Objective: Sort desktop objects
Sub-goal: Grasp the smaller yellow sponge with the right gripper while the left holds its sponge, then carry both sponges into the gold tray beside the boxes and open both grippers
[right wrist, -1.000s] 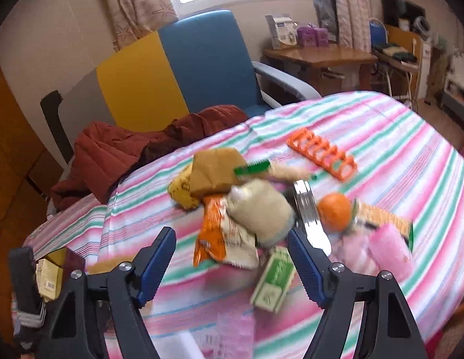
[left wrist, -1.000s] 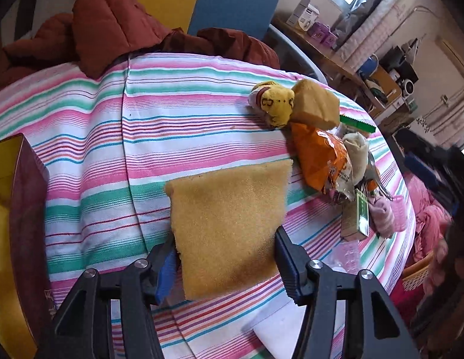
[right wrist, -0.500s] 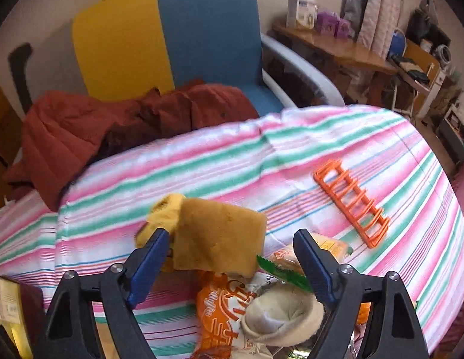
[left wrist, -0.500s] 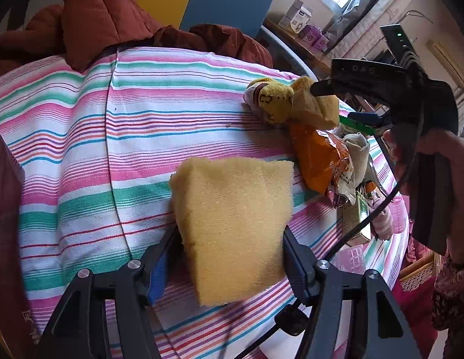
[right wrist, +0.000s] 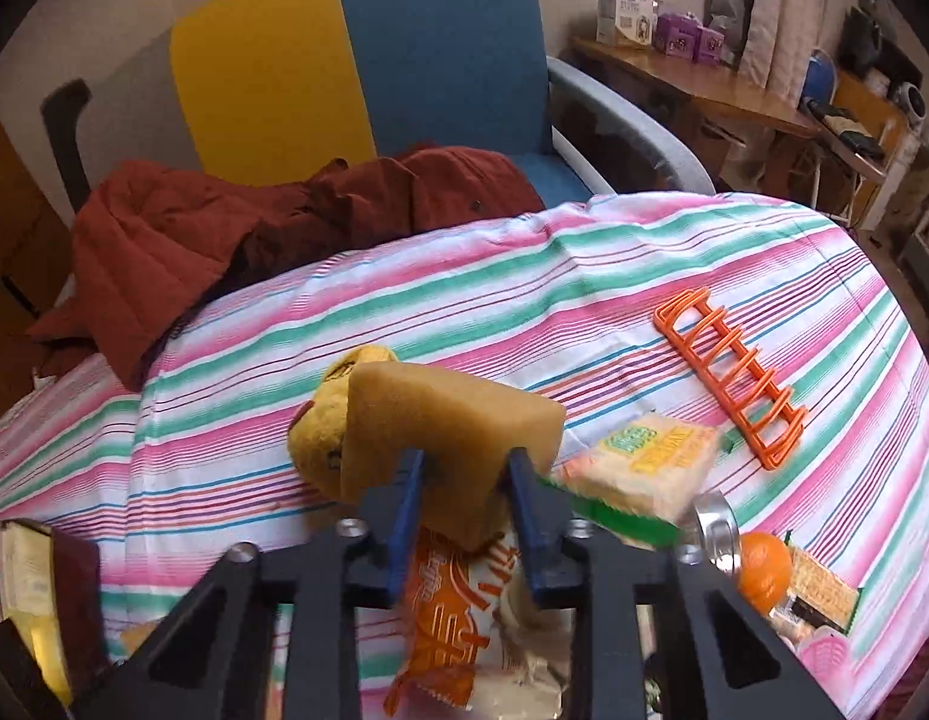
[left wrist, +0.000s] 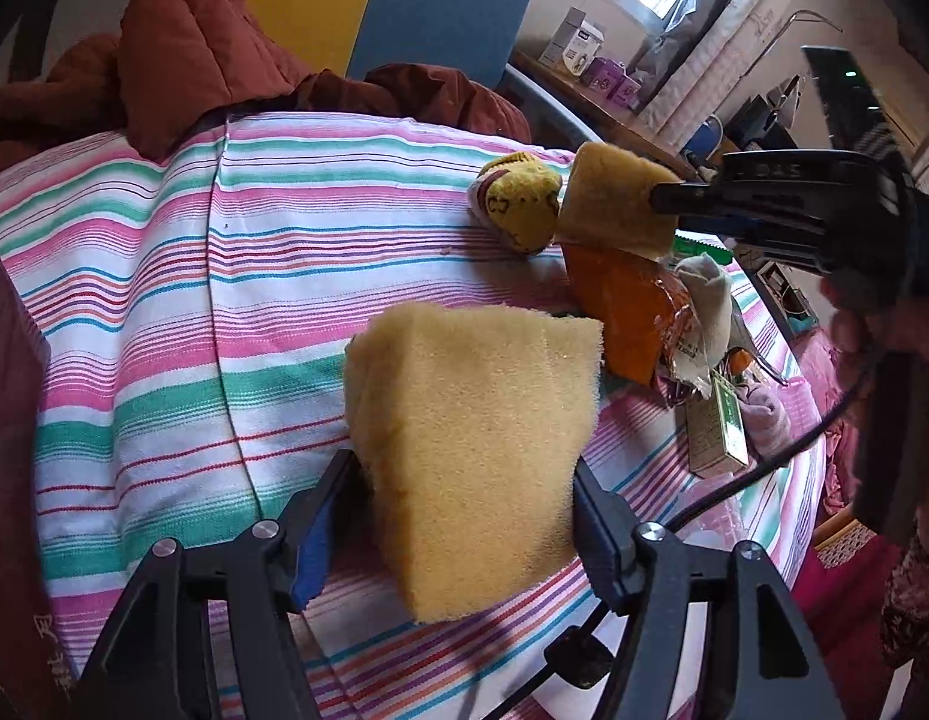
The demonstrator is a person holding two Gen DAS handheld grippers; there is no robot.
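The likeliest slip is the darker sponge (right wrist: 446, 420) tearing loose — the right gripper (right wrist: 467, 474) pinches only its near lower edge, so the soft foam could fold out of the blue pads and drop onto the orange snack packet (right wrist: 449, 612) or nudge the yellow sock ball (right wrist: 320, 438) touching its left side. It sits at frame centre, just above that claw. The left gripper (left wrist: 464, 516) is clenched on the pale sponge (left wrist: 470, 450), held lower centre above the striped tablecloth (left wrist: 164, 300).

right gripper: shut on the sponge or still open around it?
Shut on it. The right gripper has both blue pads pressed into the darker sponge, denting it; the left wrist view shows that sponge off the tablecloth.
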